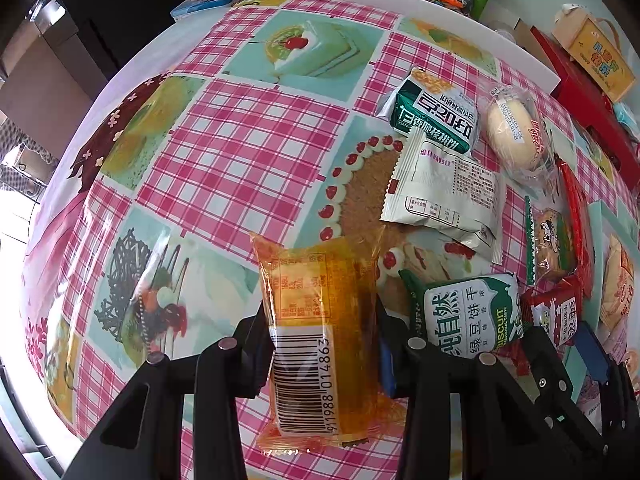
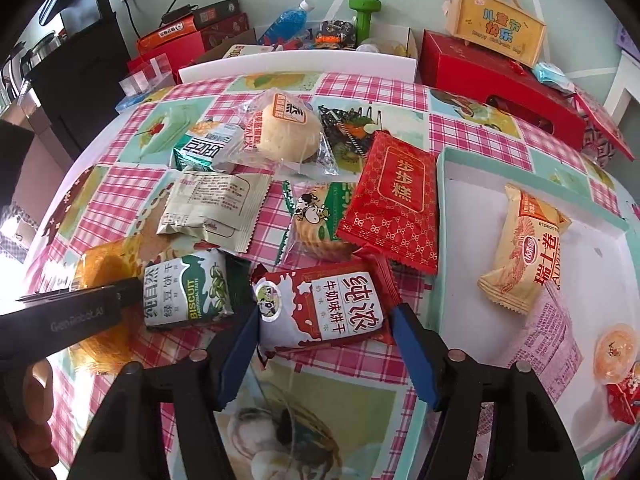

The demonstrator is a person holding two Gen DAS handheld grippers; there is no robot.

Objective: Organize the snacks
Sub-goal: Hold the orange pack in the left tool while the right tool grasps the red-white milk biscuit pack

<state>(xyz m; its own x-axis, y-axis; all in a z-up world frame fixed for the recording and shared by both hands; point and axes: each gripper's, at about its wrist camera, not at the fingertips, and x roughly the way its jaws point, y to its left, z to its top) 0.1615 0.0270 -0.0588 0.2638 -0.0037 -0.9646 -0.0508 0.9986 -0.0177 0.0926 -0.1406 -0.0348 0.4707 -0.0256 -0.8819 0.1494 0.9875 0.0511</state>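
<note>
My left gripper is shut on an orange cake packet with a barcode, held over the table. My right gripper stands around a red-and-white milk biscuit packet lying on the table, blue pads at both its sides; whether they press it is unclear. A green bean biscuit packet lies just left of it. A white tray with a teal rim at the right holds a yellow egg-roll packet, a pink packet and a jelly cup.
More snacks lie mid-table: a red cake packet, a bun in clear wrap, a white packet, a cow-print biscuit packet, a green walnut packet. Red boxes, a bottle and a green dumbbell stand behind.
</note>
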